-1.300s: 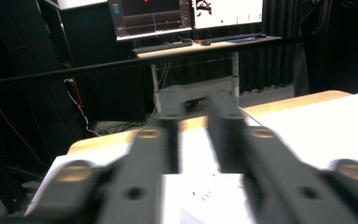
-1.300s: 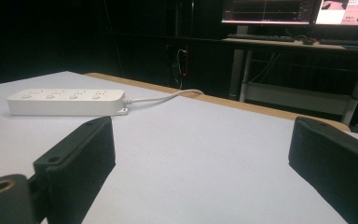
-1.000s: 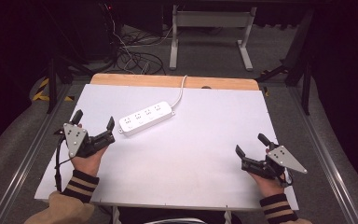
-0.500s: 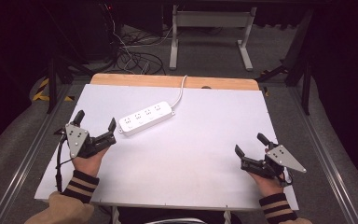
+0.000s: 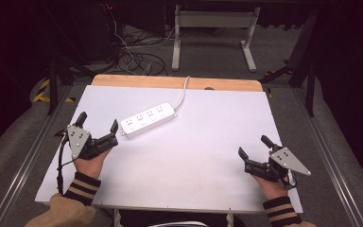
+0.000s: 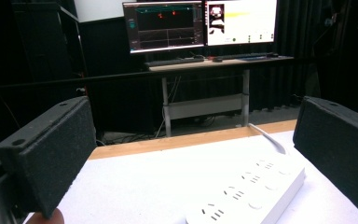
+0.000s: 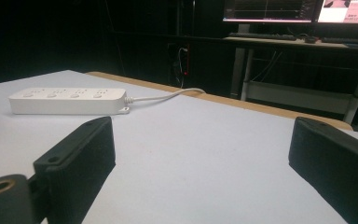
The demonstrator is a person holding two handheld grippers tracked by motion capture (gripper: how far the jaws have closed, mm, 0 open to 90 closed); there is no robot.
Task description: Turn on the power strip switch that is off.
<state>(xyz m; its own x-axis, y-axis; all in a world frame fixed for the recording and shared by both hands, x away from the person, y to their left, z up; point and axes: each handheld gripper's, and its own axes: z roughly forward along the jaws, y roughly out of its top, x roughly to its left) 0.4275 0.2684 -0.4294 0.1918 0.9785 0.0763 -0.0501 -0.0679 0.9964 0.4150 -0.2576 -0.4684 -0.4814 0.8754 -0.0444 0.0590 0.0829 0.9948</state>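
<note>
Surface (image 5: 194, 156): flat white board, wooden far edge.
Power strip (image 5: 149, 120): long white plastic four-outlet bar, left of centre, cord over far edge.
Left gripper (image 5: 98, 128): black fingers spread, empty, just beside strip's near end.
Right gripper (image 5: 254, 148): fingers spread, empty, well apart from strip.
Risk: strip likely sliding if nudged; cord may drag.

Held left gripper (image 5: 97, 126) and right gripper (image 5: 254, 145) low, well apart, jaws spread wide; striped cuffs visible.
</note>
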